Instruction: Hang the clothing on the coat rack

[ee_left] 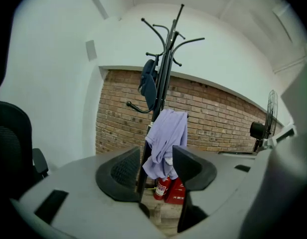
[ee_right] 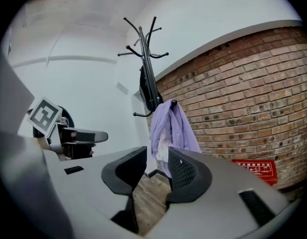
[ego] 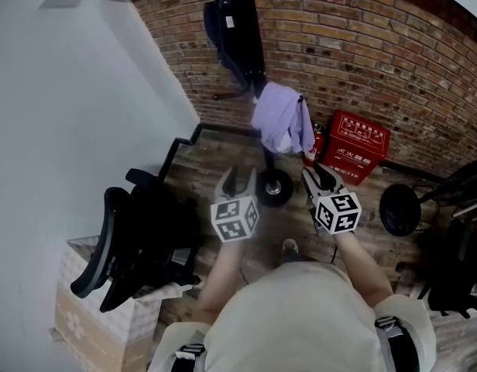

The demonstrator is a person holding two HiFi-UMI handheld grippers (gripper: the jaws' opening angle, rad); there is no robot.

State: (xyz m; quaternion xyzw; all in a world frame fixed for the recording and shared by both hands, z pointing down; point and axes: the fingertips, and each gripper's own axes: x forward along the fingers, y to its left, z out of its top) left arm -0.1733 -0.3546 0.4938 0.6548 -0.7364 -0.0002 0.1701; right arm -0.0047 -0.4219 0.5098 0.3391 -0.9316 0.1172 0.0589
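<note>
Standing apart with only air between them, the jaws of the left hand-held gripper [ee_left: 157,169] hold nothing and touch nothing. The right hand-held gripper [ee_right: 156,171] is the same: jaws parted to a moderate gap and empty. Both point toward the coat rack [ee_left: 166,59] from well short of it, each held out in front of the person at about the same height.

One purple shirt [ego: 281,118] hangs on the coat rack, draped from a low hook and bunched in loose folds against the pole. One dark bag [ee_left: 149,83] hangs higher up on the same rack. The upper hooks are bare.

By count there are two hand-held grippers, one coat rack, one shirt and one bag. On the wooden floor by the brick wall [ego: 393,60] stand one red fire extinguisher [ego: 314,147] and one red box [ego: 361,155], just beside each other. One black office chair [ego: 138,239] stands to the left, next to one cardboard box [ego: 91,316].
</note>
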